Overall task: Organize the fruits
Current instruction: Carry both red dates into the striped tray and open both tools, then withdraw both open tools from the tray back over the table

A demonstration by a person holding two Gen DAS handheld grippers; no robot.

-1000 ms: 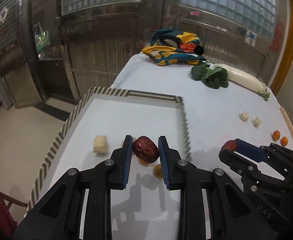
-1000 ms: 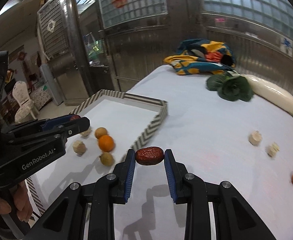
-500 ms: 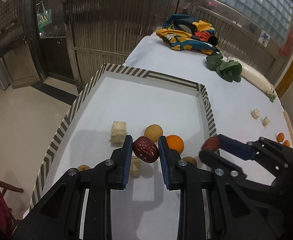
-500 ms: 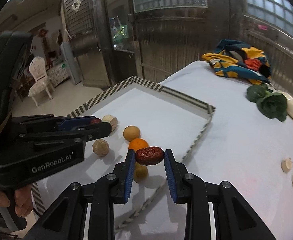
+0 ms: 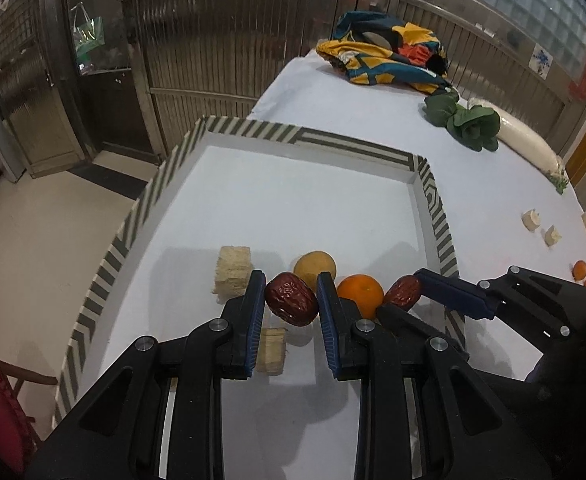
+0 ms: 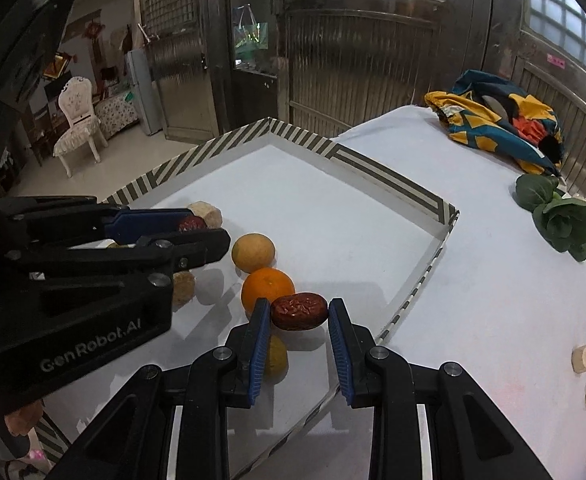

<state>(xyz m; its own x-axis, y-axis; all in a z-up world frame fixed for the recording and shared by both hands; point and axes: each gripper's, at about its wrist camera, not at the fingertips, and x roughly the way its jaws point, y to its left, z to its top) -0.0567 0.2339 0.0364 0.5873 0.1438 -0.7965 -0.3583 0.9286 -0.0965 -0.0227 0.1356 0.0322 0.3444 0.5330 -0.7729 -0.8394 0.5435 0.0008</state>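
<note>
My left gripper (image 5: 289, 302) is shut on a dark red date (image 5: 291, 305) above the near part of the striped-rim white tray (image 5: 357, 148). My right gripper (image 6: 299, 314) is shut on a second red date (image 6: 299, 312) just inside the tray's right rim (image 6: 413, 286). That date (image 5: 403, 293) and gripper also show in the left wrist view. In the tray lie an orange (image 6: 267, 287), a tan round fruit (image 6: 253, 252), a yellowish fruit (image 6: 275, 356) under my right gripper and beige blocks (image 5: 231, 269).
On the white tablecloth to the right lie two pale chunks (image 5: 541, 227), two small oranges (image 5: 585, 274), a green leafy vegetable (image 5: 471, 124), a white radish (image 5: 527, 146) and a colourful cloth bundle (image 5: 385, 54). The table's left edge drops to the floor.
Both grippers moved leftwards and forward over the tray, each still holding its date. The right gripper crossed from over the tablecloth to inside the tray's right rim.
</note>
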